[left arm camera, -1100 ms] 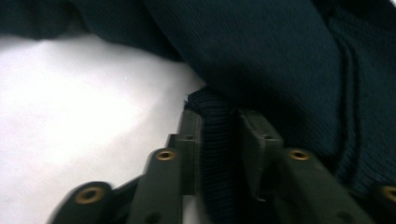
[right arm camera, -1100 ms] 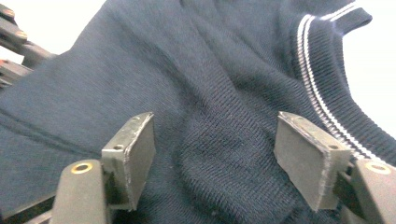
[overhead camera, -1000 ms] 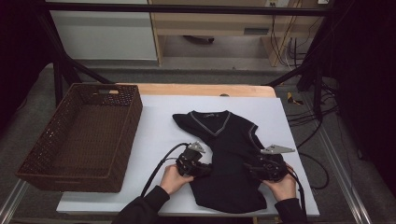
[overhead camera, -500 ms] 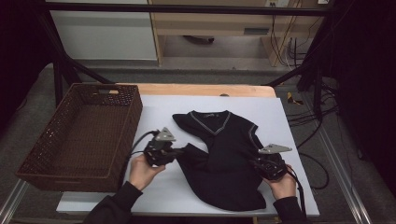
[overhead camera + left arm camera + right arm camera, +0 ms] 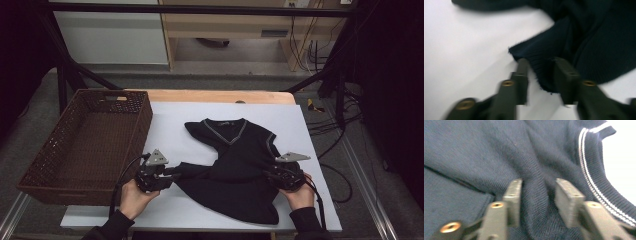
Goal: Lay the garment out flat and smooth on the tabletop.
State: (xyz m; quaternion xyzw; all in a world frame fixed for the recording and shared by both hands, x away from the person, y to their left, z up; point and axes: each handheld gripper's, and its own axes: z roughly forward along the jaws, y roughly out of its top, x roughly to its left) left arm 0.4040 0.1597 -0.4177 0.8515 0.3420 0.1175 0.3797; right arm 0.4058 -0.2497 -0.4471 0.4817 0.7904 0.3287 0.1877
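Left hand-held gripper [image 5: 172, 176] dragged sweater [image 5: 235, 170] edge leftward

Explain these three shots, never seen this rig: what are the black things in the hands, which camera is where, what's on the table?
There is no robot arm here. A person holds hand-held tongs, one set in each hand. The high view looks down on the table from above the person's side: the left tongs and the right tongs both sit at a dark sweater spread on the white tabletop, with a brown wicker basket to the left. The other two pictures come from a camera riding on each set. In the left gripper view the jaws stand either side of a ribbed edge of the sweater. In the right gripper view they straddle a raised fold near the white-striped trim. Whether either set is clamped tight is hard to tell.
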